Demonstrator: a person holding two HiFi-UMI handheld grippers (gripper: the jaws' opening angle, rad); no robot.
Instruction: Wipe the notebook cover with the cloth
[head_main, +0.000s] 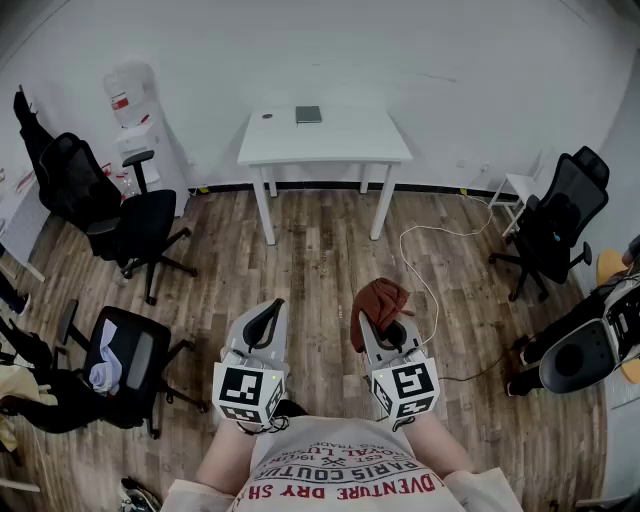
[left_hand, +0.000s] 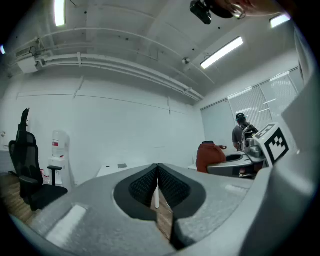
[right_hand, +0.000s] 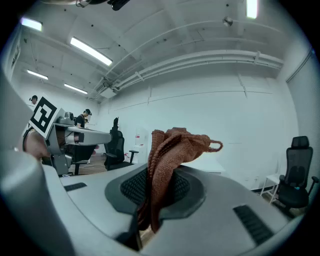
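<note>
A grey notebook (head_main: 309, 114) lies flat near the back edge of a white table (head_main: 345, 143) far ahead against the wall. My right gripper (head_main: 371, 318) is shut on a rust-brown knitted cloth (head_main: 381, 298), which bunches up above its jaws. From the right gripper view the cloth (right_hand: 170, 160) stands pinched between the black pads. My left gripper (head_main: 270, 313) is shut with nothing in it, its pads (left_hand: 150, 184) pressed together. The notebook (left_hand: 122, 165) and the table (left_hand: 112, 170) show small and distant in the left gripper view. Both grippers hang over the wooden floor, well short of the table.
Black office chairs stand at left (head_main: 135, 225), lower left (head_main: 120, 360) and right (head_main: 560, 225). A water dispenser (head_main: 132, 125) is by the left wall. A white cable (head_main: 430, 290) trails over the floor. Another person (left_hand: 240, 132) stands far off by the windows.
</note>
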